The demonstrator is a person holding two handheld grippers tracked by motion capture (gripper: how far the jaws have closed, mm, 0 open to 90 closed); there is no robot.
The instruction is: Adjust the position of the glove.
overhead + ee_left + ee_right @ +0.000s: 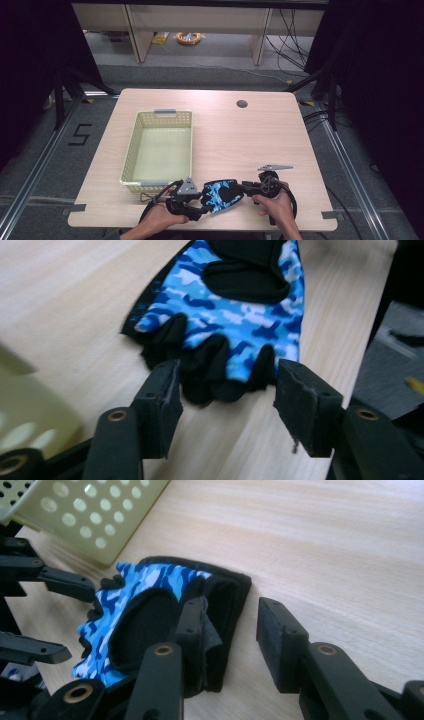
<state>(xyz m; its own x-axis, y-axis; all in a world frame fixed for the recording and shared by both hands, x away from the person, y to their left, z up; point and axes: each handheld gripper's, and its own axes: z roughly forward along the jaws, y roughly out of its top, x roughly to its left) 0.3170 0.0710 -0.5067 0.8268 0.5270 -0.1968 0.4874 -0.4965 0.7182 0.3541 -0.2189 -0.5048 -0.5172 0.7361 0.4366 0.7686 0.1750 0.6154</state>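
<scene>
Both tongs sit spread apart at the counter's (240,130) near edge, left tongs (200,201) at the blue camouflage glove's (220,196) finger end, right tongs (245,188) astride its cuff. Glove lies flat, long axis crosswise, beside a yellow basket (131,150). Grey floor beyond.

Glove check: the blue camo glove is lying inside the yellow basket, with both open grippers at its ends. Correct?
Not quite. The blue camo glove lies on the table beside the yellow basket, as the high view shows. The left gripper and right gripper are open.
</scene>
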